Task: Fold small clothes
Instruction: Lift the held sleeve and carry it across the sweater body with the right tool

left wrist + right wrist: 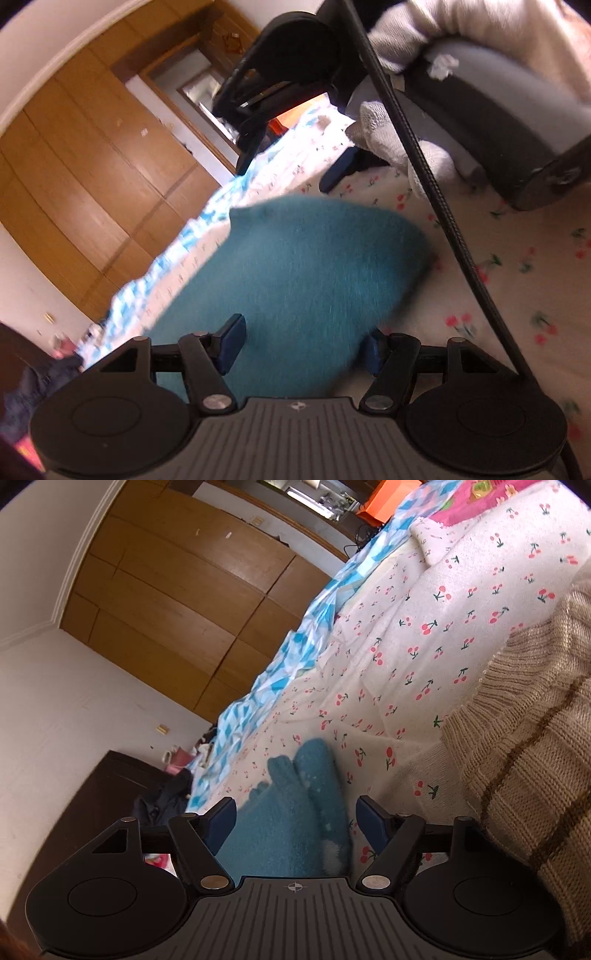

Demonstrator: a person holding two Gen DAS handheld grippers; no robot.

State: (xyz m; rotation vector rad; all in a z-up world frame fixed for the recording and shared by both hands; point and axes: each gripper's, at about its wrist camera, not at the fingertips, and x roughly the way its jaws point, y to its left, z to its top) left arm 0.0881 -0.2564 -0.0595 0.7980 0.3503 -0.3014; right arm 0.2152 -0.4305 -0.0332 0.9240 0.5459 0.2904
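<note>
Now my left hand-held gripper [301,347] open over blurred teal sock [295,273]; right hand-held gripper [295,821] open, sock's near end hidden beneath it.

Bed [424,602] had a cherry-print sheet; teal fuzzy socks [295,812] lay on it, striped knit garment [524,746] just beside the socks.

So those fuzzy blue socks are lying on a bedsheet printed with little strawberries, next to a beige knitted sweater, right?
Nearly. The print is cherries, not strawberries: the right wrist view shows pink paired fruits on green stems across the bedsheet. The rest holds: the fuzzy blue socks lie on it, with the beige knitted sweater beside them.
</note>
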